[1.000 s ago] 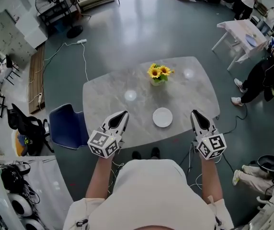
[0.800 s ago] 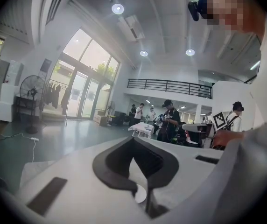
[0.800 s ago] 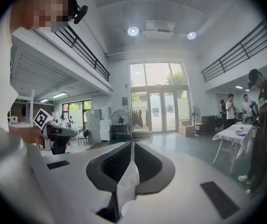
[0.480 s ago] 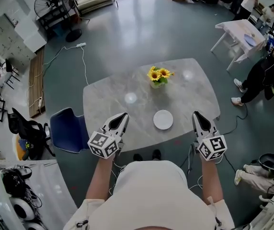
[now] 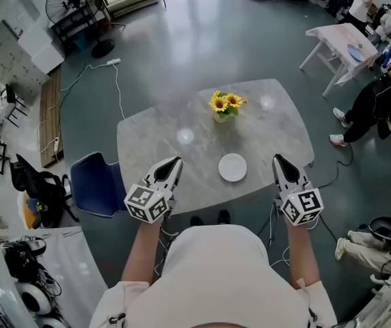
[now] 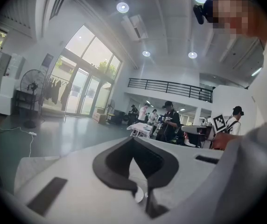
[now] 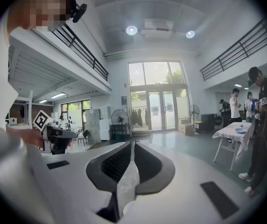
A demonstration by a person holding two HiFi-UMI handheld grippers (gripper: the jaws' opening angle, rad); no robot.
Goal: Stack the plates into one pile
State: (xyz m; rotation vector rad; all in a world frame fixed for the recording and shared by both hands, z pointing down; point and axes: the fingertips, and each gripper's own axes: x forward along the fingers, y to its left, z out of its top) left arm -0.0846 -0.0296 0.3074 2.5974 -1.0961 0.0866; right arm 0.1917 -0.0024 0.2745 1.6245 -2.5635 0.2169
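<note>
A round white plate (image 5: 232, 167) lies on the grey marble table (image 5: 147, 142), near its front edge and between my two grippers. The left gripper (image 5: 176, 161) hovers over the front left part of the table, left of the plate, shut and empty. Over the table's front right edge, right of the plate, the right gripper (image 5: 276, 159) is also shut on nothing. In the left gripper view the jaws (image 6: 133, 140) meet at their tips, and a sliver of the plate (image 6: 139, 195) shows low between them. In the right gripper view the right gripper (image 7: 132, 143) has its tips together.
A vase of sunflowers (image 5: 225, 106) stands at the table's far middle. A blue chair (image 5: 96, 183) sits at the table's left side. People (image 5: 376, 104) and a white table (image 5: 342, 43) are at the far right, and a fan (image 5: 72, 2) at the far left.
</note>
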